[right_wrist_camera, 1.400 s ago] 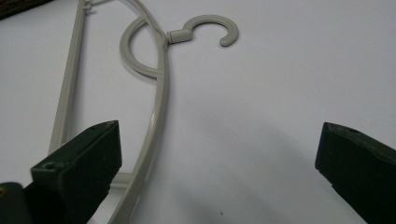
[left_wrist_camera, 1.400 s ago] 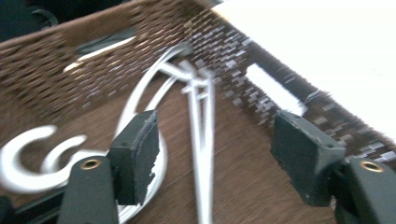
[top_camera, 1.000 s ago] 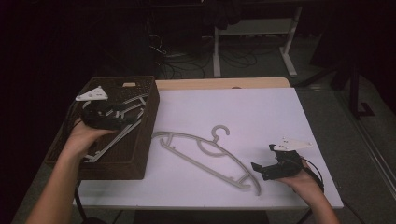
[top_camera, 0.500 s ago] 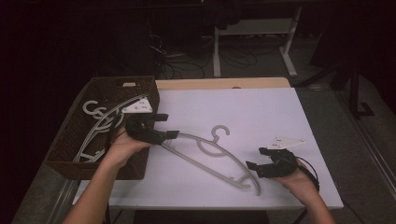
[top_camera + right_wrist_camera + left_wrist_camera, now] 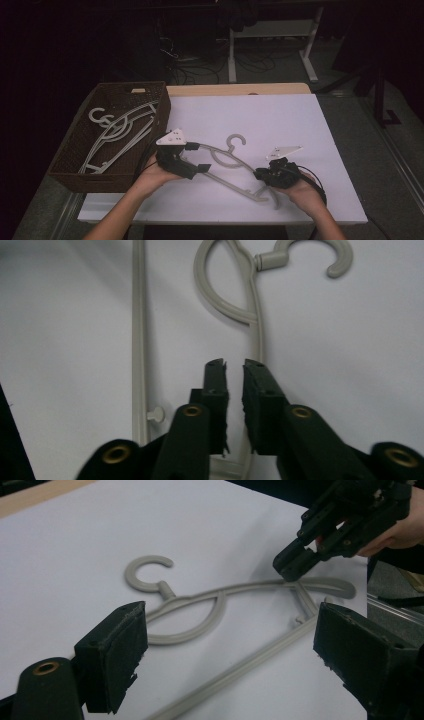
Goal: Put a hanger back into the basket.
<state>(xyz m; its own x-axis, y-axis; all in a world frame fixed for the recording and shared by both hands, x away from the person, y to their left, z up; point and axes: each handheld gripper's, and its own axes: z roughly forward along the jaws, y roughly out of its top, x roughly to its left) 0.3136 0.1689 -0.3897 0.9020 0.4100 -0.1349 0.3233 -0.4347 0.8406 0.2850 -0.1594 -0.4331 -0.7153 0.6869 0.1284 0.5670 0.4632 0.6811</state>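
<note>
A grey plastic hanger [image 5: 231, 149] lies flat on the white table [image 5: 280, 120], hook pointing to the far side. My right gripper [image 5: 260, 175] has its tips on the hanger's upper arm near the right end. In the right gripper view that arm [image 5: 257, 335] runs into the narrow gap of the right gripper [image 5: 234, 362], whose jaws have just been closing and now pinch it. My left gripper [image 5: 201, 157] sits low at the hanger's left end. Its jaws have just been opening. They stand wide with nothing pressed between them; the hanger [image 5: 218, 611] lies ahead of the left gripper [image 5: 231, 620].
A dark woven basket [image 5: 165, 107] stands at the table's left edge and holds several more grey hangers [image 5: 120, 130]. The table's front edge is right by both hands. Behind the table are desk legs [image 5: 232, 55] and cables on a dark floor.
My left hand came out of the basket, rightwards and down to the hanger's left end. My right gripper slid left onto the hanger's arm and its jaws came together.
</note>
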